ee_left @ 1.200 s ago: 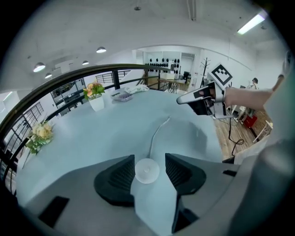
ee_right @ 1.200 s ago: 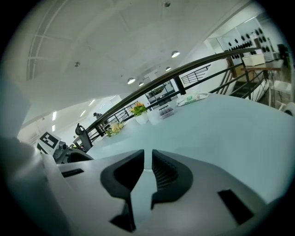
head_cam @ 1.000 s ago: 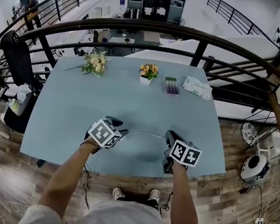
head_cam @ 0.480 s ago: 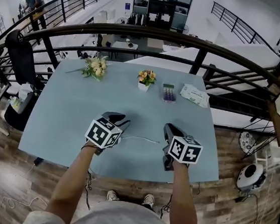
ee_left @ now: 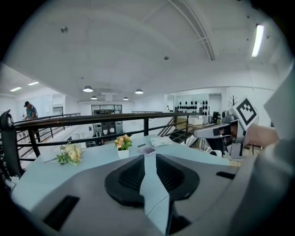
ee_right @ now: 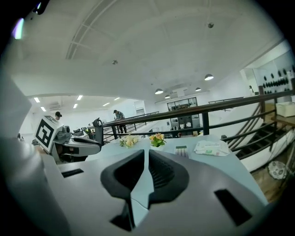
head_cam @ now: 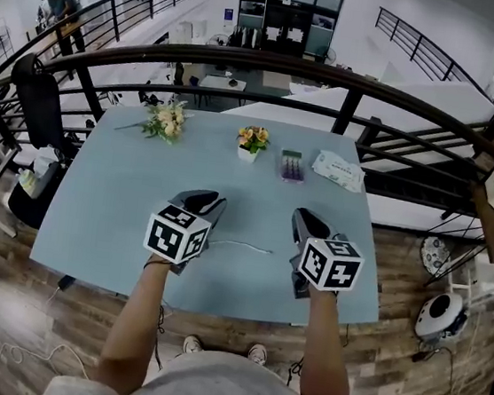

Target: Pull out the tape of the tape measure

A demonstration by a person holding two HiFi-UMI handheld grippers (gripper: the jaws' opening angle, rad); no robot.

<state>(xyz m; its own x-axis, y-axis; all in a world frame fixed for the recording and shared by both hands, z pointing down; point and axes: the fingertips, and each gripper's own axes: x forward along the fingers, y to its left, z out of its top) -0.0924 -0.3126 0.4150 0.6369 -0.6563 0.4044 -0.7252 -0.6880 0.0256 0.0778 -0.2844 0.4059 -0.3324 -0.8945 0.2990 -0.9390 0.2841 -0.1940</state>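
Pale blue tabletop beside the railing, and both grippers hang above its near edge. On the left gripper the fingers have just been closing, with a gap between them and nothing in it. On the right gripper they're almost together, just a slit, gripping nothing. Between the two a thin pale strip lies on the tabletop. It looks like the tape; I can't make out its case.

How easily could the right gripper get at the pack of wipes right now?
Probably yes: only bare table lies between the right gripper and the pack of wipes, though it sits far back.
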